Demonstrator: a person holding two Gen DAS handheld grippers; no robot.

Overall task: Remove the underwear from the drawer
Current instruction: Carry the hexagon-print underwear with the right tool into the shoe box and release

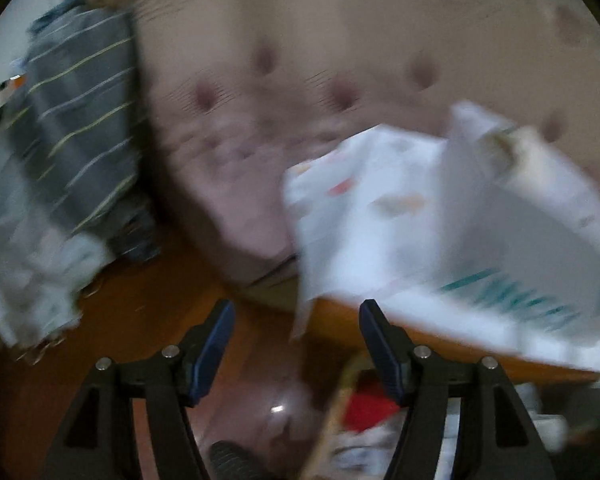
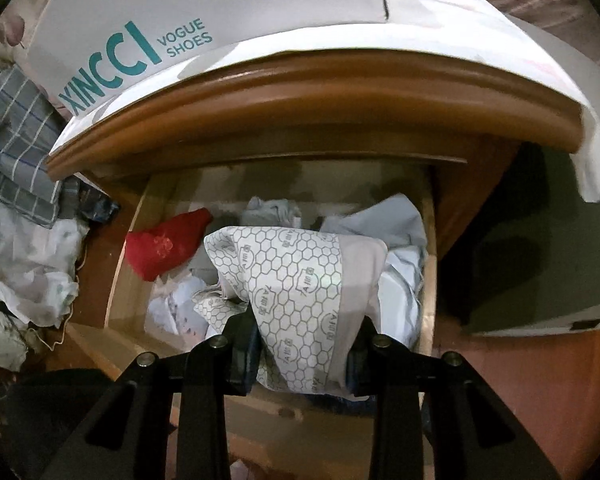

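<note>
In the right wrist view my right gripper is shut on white underwear with a grey honeycomb print and holds it over the open wooden drawer. The drawer also holds a red garment and pale grey and white clothes. In the blurred left wrist view my left gripper is open and empty, above the floor beside the nightstand; the red garment shows low between its fingers.
The nightstand top carries a white cloth and a white shoe box. Plaid and striped clothes lie piled to the left. A pink bed lies beyond the left gripper. A dark gap lies right of the drawer.
</note>
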